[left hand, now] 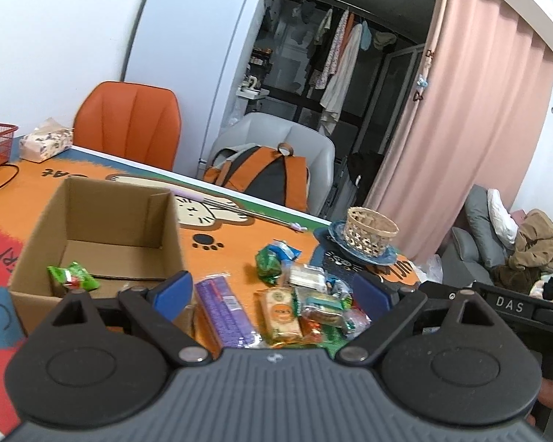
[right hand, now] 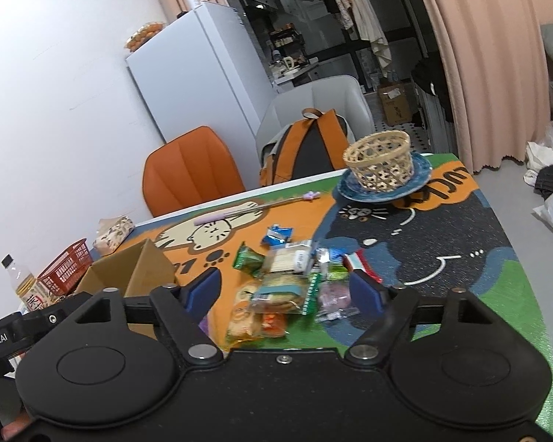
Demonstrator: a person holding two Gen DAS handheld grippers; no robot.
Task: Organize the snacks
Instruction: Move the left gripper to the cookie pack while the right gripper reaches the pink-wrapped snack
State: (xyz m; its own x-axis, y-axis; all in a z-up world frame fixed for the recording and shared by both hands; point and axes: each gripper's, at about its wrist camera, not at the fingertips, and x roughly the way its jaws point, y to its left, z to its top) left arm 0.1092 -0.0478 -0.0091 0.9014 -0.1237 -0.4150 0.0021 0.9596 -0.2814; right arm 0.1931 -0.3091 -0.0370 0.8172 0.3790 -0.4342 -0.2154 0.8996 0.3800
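An open cardboard box [left hand: 92, 228] stands on the cartoon table mat, with one green snack packet [left hand: 73, 276] inside; the box also shows in the right wrist view [right hand: 129, 269]. A pile of wrapped snacks [left hand: 306, 305] lies right of the box, with a purple pack [left hand: 221, 309] and a green packet [left hand: 269, 261]. My left gripper [left hand: 272, 291] is open and empty above the pile's near side. My right gripper [right hand: 284, 287] is open and empty, its blue fingers on either side of the pile [right hand: 287, 280].
A woven basket [right hand: 379, 164] sits on a blue plate [right hand: 420, 173] at the far right. A red basket [right hand: 68, 267], a tissue pack [left hand: 46, 141] and a bottle [right hand: 24, 283] stand at the left. An orange chair [left hand: 129, 121] and a grey chair with a backpack [left hand: 261, 173] stand behind the table.
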